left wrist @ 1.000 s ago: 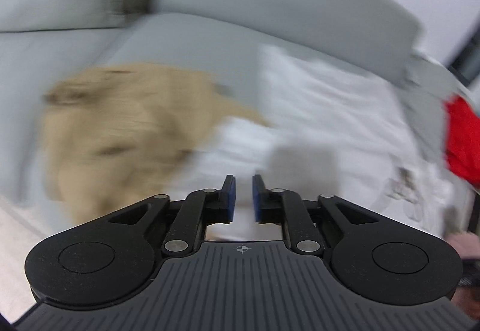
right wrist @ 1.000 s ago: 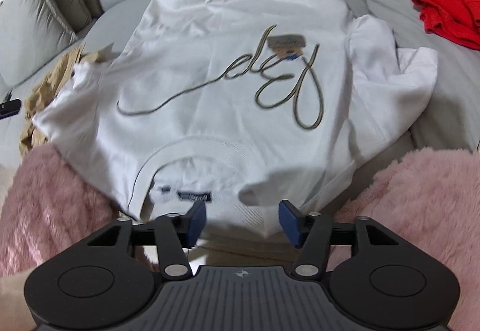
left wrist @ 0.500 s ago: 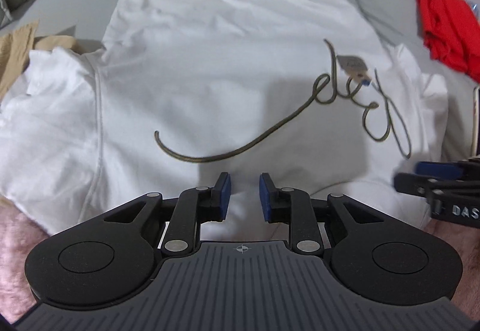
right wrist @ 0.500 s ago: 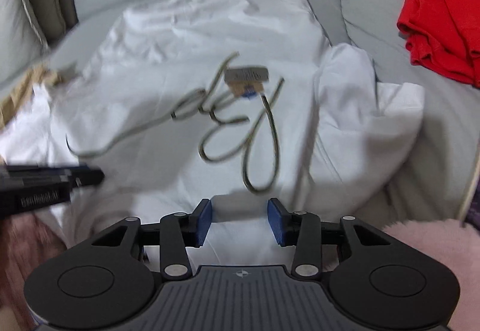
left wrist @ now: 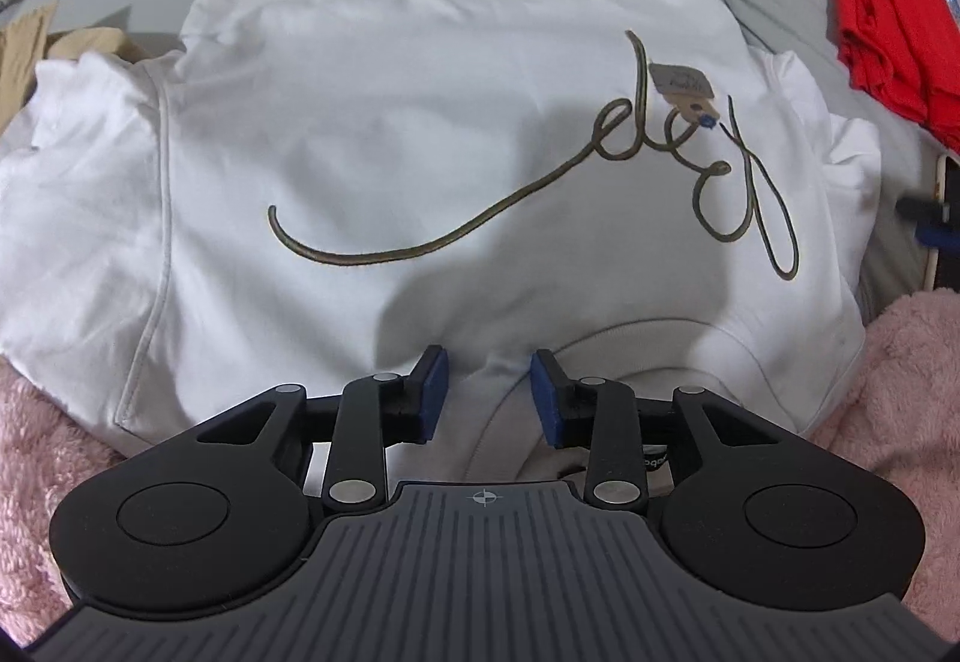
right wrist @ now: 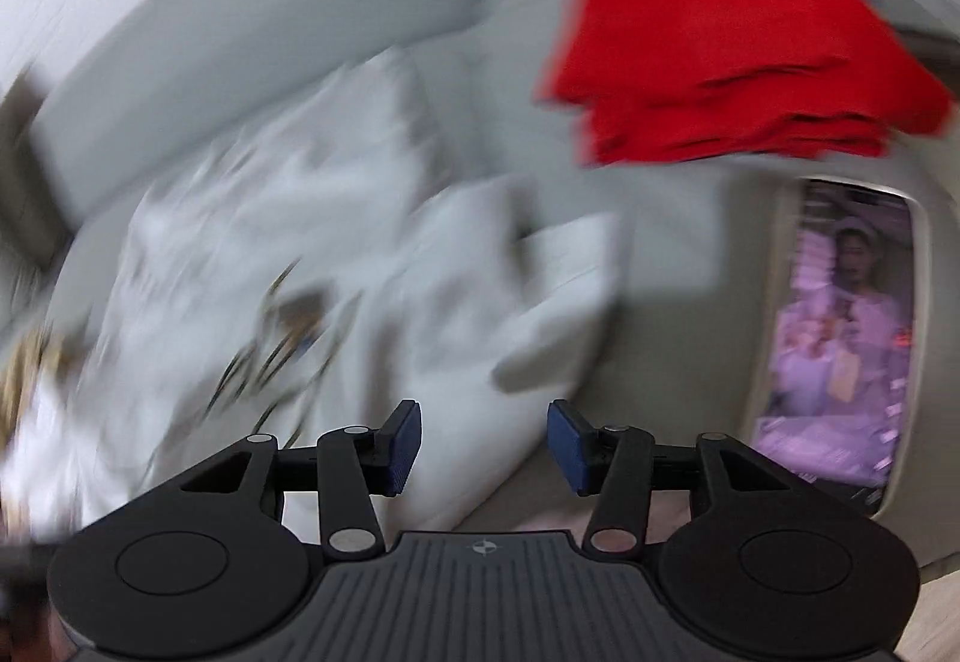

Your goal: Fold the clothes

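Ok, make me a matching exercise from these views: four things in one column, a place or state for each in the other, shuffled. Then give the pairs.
1. white T-shirt
2. red garment
3. paper tag
4. beige cloth

A. far right, folded in a stack
B. lying on the gold script lettering
C. spread flat, neckline nearest the left gripper
D. at the left edge, beside a sleeve

Pairs: 1-C, 2-A, 3-B, 4-D
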`<state>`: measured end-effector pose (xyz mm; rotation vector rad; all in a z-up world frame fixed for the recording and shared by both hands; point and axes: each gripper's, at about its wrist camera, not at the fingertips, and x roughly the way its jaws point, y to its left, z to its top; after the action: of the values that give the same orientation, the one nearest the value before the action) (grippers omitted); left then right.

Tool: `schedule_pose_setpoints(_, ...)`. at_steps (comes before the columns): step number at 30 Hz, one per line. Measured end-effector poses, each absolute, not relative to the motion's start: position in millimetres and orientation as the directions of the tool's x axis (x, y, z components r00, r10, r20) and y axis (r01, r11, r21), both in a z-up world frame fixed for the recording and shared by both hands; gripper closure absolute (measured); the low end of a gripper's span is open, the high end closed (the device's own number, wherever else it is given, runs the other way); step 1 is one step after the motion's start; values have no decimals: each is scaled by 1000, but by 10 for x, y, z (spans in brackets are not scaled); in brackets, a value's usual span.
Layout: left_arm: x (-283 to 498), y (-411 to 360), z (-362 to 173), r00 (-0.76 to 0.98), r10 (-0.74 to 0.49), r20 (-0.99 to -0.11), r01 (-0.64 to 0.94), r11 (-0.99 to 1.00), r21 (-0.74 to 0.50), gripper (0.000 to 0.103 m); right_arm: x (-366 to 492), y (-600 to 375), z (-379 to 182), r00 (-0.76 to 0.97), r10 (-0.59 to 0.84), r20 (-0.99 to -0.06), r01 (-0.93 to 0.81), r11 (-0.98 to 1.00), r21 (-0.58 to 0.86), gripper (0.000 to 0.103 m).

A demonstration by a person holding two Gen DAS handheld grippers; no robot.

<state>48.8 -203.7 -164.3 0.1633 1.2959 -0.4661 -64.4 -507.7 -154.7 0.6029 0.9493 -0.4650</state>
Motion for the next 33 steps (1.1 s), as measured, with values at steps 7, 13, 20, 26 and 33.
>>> schedule_pose_setpoints(7,468,-2082,-1643,201,-220,-955,434,893,-114,66,-451,-5567,-1854,505,-101,-857,711,612,347,47)
schedule_pose_setpoints(13,486,-2100,-1650,193,-210,-958,439,892,-107,66,-24,-5342,-1952,448,-155,-880,649,734,201,47)
schedule_pose_setpoints(20,464,-2115,-1664,201,-206,-958,443,891,-98,66,91,-5228,-1944,411,-203,-889,630,768,116,92)
schedule_pose_setpoints(26,445,-2110,-1678,206,-214,-955,446,889,-103,65,-57,-5075,-1604,450,-276,-849,604,794,62,98)
schedule_pose_setpoints(33,437,-2109,-1689,209,-217,-954,445,889,-105,65,-242,-5008,-1346,409,-451,-793,633,766,-109,100)
